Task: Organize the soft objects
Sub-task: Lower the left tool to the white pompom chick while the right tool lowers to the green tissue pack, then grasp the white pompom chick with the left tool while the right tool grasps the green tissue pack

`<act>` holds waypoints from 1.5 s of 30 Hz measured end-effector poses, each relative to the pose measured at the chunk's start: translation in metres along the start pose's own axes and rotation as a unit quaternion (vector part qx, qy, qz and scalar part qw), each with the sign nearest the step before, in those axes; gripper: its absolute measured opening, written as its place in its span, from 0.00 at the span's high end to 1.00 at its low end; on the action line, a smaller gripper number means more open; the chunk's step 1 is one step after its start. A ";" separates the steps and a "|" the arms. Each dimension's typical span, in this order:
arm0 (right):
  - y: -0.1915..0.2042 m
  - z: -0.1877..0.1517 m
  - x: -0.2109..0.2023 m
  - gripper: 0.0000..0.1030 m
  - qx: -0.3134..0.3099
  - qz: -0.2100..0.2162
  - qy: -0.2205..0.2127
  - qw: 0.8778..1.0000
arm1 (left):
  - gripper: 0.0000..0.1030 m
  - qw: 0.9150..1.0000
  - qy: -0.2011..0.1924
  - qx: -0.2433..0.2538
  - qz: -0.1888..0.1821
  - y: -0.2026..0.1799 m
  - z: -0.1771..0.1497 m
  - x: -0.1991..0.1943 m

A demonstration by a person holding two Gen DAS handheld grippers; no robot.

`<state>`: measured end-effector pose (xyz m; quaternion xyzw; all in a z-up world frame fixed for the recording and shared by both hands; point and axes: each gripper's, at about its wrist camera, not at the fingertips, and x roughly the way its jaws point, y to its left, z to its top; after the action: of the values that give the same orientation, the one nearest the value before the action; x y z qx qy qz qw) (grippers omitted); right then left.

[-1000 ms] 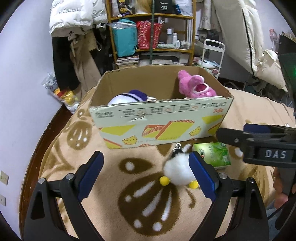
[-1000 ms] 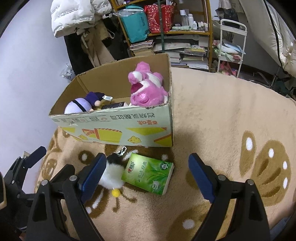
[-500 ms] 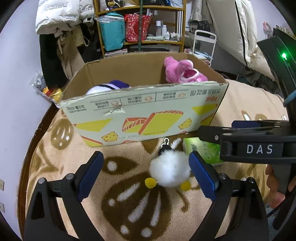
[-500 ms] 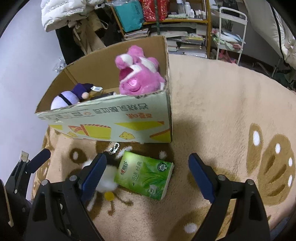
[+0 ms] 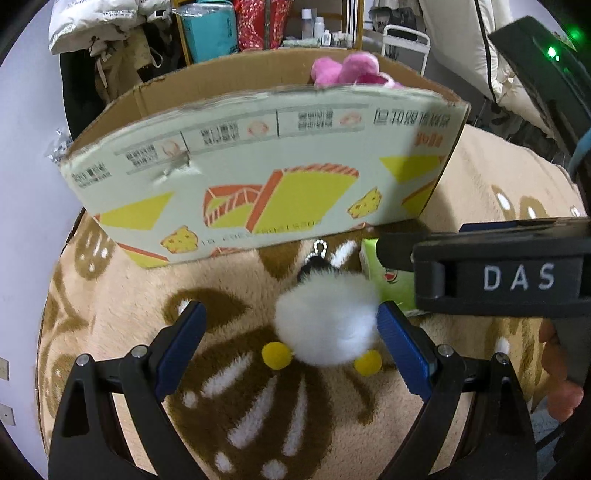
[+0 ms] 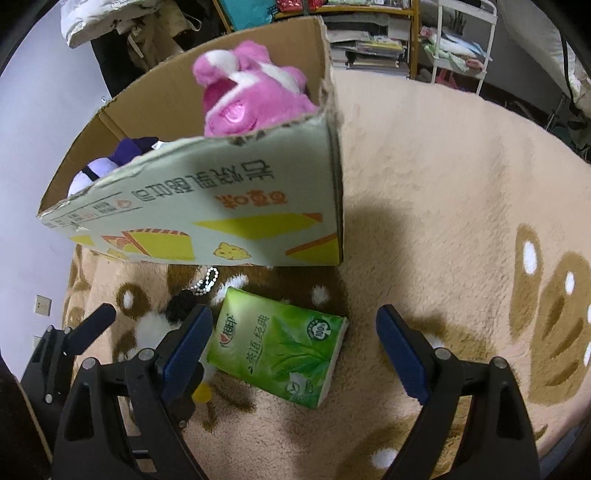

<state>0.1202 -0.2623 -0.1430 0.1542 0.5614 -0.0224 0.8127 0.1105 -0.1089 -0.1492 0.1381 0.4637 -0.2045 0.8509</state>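
A: Where does the left gripper (image 5: pixel 290 339) stand?

B: Low over the beige plush blanket with brown paw prints (image 5: pixel 229 373), its blue-padded jaws spread wide. The round white fluffy keychain toy with yellow pompom feet (image 5: pixel 327 325) sits between them, pressed against the right pad, with bare blanket between it and the left pad. Nothing is clamped.

A: And the right gripper (image 6: pixel 293 345)?

B: Also released, jaws wide apart. The green soft pack of tissues (image 6: pixel 280 356) lies flat on the blanket between them, closer to the left pad, with free blanket toward the right pad. In the left wrist view the right gripper's black body marked DAS crosses over that pack.

A: How near are the two soft things to each other?

B: Just beside each other; the white toy's bead chain (image 6: pixel 207 282) points toward the carton, and the toy lies left of the tissue pack.

A: What lies beyond?

B: The open pale green cardboard carton with yellow and orange print (image 5: pixel 258 166) stands just behind both, its near wall's foot close to the chain. Its top edge is ragged, with a torn spot toward the left. Inside, a pink and white plush toy (image 6: pixel 251 90) fills the right corner and a purple and white plush toy (image 6: pixel 110 162) lies at the left.

A: Free room?

B: To the right of the carton's corner the blanket runs bare to its far edge. Behind stand the wooden shelves (image 5: pixel 266 22) and a white rack (image 6: pixel 463 44).
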 end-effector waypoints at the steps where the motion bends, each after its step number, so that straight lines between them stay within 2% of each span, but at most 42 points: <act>1: -0.001 0.000 0.001 0.08 0.001 0.000 0.002 1.000 | 0.11 1.000 0.002 0.001 0.002 -0.001 -0.001 0.002; 18: 0.009 0.006 0.024 0.08 0.011 0.000 0.025 1.000 | 0.11 0.999 0.027 0.014 0.017 -0.018 -0.005 0.026; 23: 0.003 0.006 0.029 0.06 0.034 0.014 0.035 0.999 | 0.11 0.999 0.032 0.011 0.014 -0.022 -0.009 0.033; 32: 0.006 0.005 0.033 0.04 0.021 0.006 0.036 0.999 | 0.11 1.000 0.029 0.007 0.002 -0.017 -0.012 0.039; 40: 0.016 0.001 0.037 0.04 0.009 -0.002 0.033 0.999 | 0.22 1.000 0.018 0.007 0.000 -0.016 -0.019 0.035; 45: 0.017 0.001 0.040 0.04 0.011 0.000 0.034 0.999 | 0.24 1.000 0.015 0.010 0.000 -0.017 -0.021 0.033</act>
<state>0.1394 -0.2407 -0.1762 0.1632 0.5886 -0.0235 0.7914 0.1035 -0.1221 -0.1887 0.1501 0.4747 -0.2072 0.8422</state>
